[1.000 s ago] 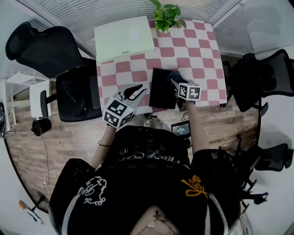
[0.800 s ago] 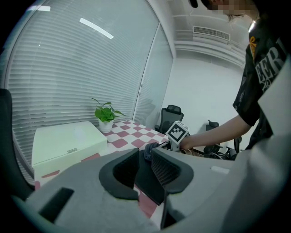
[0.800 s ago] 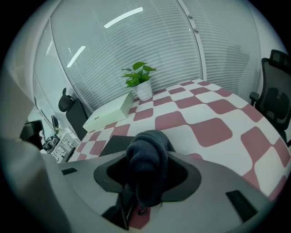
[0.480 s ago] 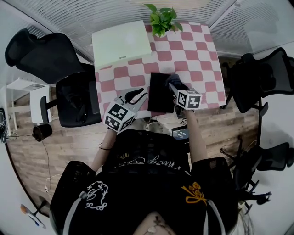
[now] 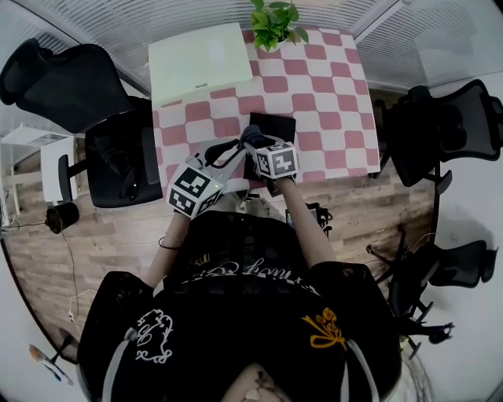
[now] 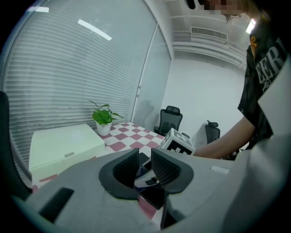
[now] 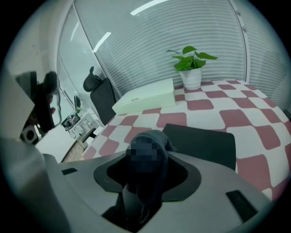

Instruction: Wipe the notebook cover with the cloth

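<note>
A black notebook (image 5: 275, 128) lies on the checkered table (image 5: 330, 86) near its front edge. My right gripper (image 5: 254, 143) is shut on a dark blue-grey cloth (image 5: 251, 133), which rests at the notebook's near left corner. In the right gripper view the cloth (image 7: 145, 186) bulges up between the jaws of the right gripper (image 7: 148, 170), with the notebook (image 7: 204, 143) just ahead and to the right. My left gripper (image 5: 226, 149) hovers beside it on the left, open and empty. In the left gripper view the left gripper (image 6: 144, 160) shows a narrow gap.
A pale green flat box (image 5: 200, 55) sits at the table's far left, and a potted plant (image 5: 275, 22) at the far edge. Black office chairs stand to the left (image 5: 118, 157) and to the right (image 5: 448, 133). The table's front edge is just below the grippers.
My right gripper has slid the cloth leftward across the notebook to its near left corner. The left gripper has stayed by the front edge.
</note>
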The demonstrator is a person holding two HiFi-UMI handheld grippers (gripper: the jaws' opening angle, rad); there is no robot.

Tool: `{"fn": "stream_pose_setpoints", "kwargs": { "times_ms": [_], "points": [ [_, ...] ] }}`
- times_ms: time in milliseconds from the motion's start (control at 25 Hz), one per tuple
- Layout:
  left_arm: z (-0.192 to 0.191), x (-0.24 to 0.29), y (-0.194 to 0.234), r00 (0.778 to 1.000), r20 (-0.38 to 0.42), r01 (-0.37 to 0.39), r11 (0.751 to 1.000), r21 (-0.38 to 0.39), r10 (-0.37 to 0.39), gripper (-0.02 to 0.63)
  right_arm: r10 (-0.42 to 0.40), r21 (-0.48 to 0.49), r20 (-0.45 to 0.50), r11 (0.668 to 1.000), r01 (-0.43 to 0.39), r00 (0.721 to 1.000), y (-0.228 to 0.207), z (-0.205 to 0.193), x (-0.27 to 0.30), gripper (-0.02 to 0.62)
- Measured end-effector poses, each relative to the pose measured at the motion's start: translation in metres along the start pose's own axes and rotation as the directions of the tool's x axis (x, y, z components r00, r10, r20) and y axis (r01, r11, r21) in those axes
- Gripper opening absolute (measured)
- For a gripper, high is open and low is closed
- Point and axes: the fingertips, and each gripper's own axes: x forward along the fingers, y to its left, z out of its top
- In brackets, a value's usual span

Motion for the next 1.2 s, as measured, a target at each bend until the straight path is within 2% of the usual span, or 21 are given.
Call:
{"fn": "stream_pose_setpoints", "kwargs": {
  "times_ms": [280, 600, 960, 1200],
  "points": [
    [-0.001, -0.002, 0.002, 1.000, 0.014, -0.011, 1.000, -0.015, 0.011, 0.081, -0.022, -0.018, -0.009, 1.000, 0.021, 1.000, -0.016, -0.009, -0.006, 0.167],
    [0.001, -0.007, 0.002, 0.999, 0.028, -0.017, 1.000, -0.012, 0.018, 0.081, -0.073, 0.017, 0.001, 0.997, 0.073, 0.997, -0.042, -0.019, -0.025, 0.167],
    [0.001, -0.006, -0.008, 1.000, 0.026, 0.001, 1.000, 0.000, -0.001, 0.081, -0.174, 0.100, 0.010, 0.980, 0.172, 0.985, -0.088, -0.036, -0.059, 0.167],
    [0.001, -0.003, -0.016, 0.999, 0.026, 0.022, 1.000, 0.009, -0.022, 0.081, -0.231, 0.214, 0.021, 0.951, 0.222, 0.973, -0.114, -0.049, -0.081, 0.167]
  ]
}}
